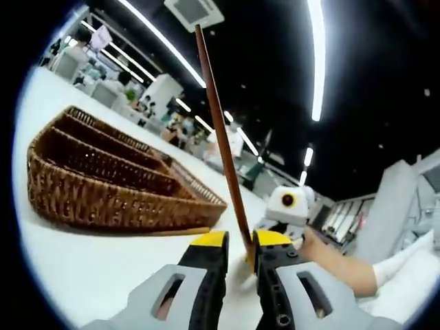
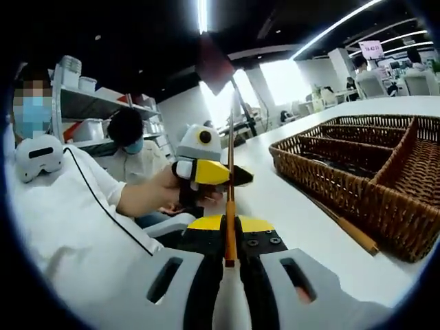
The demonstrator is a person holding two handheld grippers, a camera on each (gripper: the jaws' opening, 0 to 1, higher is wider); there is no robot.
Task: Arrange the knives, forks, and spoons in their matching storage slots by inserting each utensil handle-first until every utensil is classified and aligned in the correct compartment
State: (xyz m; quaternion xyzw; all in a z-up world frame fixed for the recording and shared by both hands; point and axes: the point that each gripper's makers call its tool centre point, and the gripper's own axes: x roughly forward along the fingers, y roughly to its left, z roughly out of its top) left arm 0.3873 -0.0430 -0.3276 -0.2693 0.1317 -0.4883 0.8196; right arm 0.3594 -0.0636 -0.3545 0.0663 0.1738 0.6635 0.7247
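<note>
Your left gripper [image 1: 238, 242] jaws clamp a slender brown wooden handle [image 1: 220, 130]; your right gripper [image 2: 230, 223] jaws clamp its orange-brown end [image 2: 230, 227]; the brown woven wicker tray [image 1: 103, 182] lies left of the left jaws.

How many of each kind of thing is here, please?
Woven basket: 1
Wooden-handled utensils: 2, the held utensil and the utensil on the table
Grippers: 2, the left gripper and the right gripper
Total: 5
</note>
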